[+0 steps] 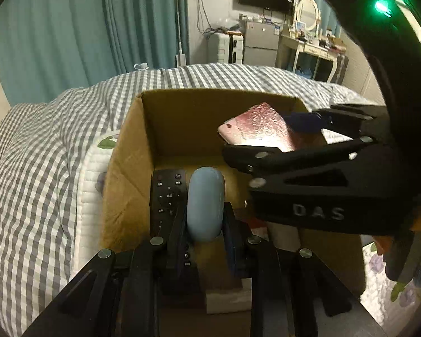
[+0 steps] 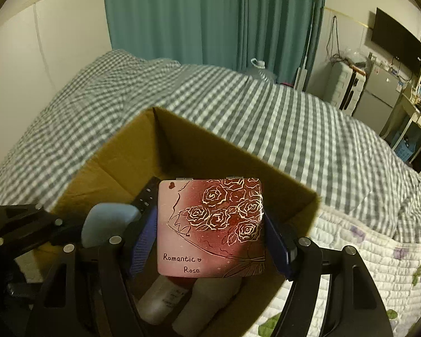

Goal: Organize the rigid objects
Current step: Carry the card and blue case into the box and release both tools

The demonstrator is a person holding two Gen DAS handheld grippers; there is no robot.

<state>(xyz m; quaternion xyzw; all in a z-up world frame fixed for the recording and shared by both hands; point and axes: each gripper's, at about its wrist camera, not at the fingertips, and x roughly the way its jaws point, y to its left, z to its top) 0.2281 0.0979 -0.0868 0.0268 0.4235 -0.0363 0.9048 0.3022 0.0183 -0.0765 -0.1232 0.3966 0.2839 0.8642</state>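
Over the cardboard box point(image 1: 132, 151) on the bed point(image 1: 28, 154), the left tool point(image 1: 203, 224) clamps a blue oval case point(image 1: 205, 205) beside the remote point(image 1: 167, 196). The right tool point(image 2: 210, 241) grips the rose-printed case point(image 2: 210, 227) above 2 bottles point(image 2: 182, 300), likely for packing inside.

Both wrist views look down at close range into the same cardboard box point(image 1: 132, 168) point(image 2: 120, 154).

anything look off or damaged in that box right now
Nothing damaged or spilled. The rose-print case is tilted only because the right gripper holds it over the cardboard box; the left gripper holds a blue oval case.
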